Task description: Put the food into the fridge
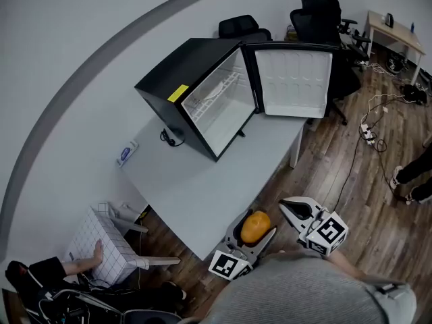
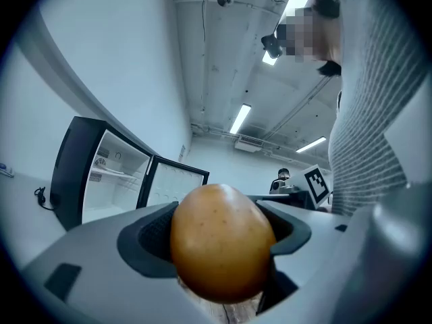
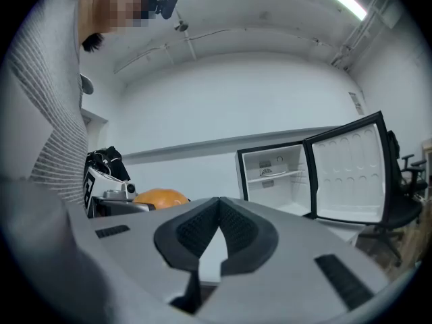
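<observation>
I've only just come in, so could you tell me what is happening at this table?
A person holds a gripper in each hand by the near edge of the white table. The left gripper is clamped on a round orange food item; the right gripper beside it is shut and empty. The small black fridge stands on the table, door wide open, and the food is not in it yet.

The fridge (image 1: 177, 69) is presenting a black casing, a white interior and a yellow sticker (image 1: 178, 93). The table (image 1: 202, 181) is showing pale grey, the floor (image 1: 351, 174) dark brown wood planks. The fruit (image 2: 221, 241) is appearing orange-brown with fine dark speckles. The left gripper (image 1: 256, 224) and right gripper (image 1: 287, 206) are showing grey bodies, black textured pads and black-and-white square markers. The sweater (image 1: 304, 292) is displaying grey ribbed knit.
</observation>
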A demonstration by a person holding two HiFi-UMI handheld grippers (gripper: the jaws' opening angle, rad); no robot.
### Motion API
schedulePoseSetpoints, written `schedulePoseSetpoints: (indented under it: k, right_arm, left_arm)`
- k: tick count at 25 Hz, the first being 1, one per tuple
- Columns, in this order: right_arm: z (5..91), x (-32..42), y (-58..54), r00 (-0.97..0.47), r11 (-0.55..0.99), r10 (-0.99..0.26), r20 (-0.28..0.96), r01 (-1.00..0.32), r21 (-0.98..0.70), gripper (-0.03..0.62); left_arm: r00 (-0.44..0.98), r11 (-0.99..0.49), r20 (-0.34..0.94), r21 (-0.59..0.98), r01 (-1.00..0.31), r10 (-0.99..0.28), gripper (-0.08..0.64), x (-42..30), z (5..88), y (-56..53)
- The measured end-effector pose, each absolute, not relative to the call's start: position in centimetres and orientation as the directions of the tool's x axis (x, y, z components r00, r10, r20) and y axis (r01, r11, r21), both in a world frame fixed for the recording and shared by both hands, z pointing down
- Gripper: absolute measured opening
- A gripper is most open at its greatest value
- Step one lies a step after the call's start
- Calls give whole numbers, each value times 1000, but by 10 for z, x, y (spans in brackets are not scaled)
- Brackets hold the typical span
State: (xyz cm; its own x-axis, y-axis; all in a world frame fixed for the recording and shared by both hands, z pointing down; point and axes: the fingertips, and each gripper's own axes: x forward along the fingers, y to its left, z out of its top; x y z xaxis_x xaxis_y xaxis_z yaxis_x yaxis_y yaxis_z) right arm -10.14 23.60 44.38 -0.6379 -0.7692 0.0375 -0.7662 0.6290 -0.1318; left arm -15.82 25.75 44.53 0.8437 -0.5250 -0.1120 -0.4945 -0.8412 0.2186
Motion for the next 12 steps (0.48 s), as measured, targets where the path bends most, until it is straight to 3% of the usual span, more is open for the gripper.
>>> schedulePoseSetpoints:
  k: [6, 12]
  right_arm:
    - [435, -114, 245, -705, 700, -708, -45, -690, -185, 12]
    - [446, -121, 249, -723, 713, -691, 4, -682, -163, 12]
  left_arm:
    - [841, -837, -109, 222, -500, -531, 365, -160, 447, 259]
    - [839, -836, -107, 219, -503, -533, 365, -159, 449, 263]
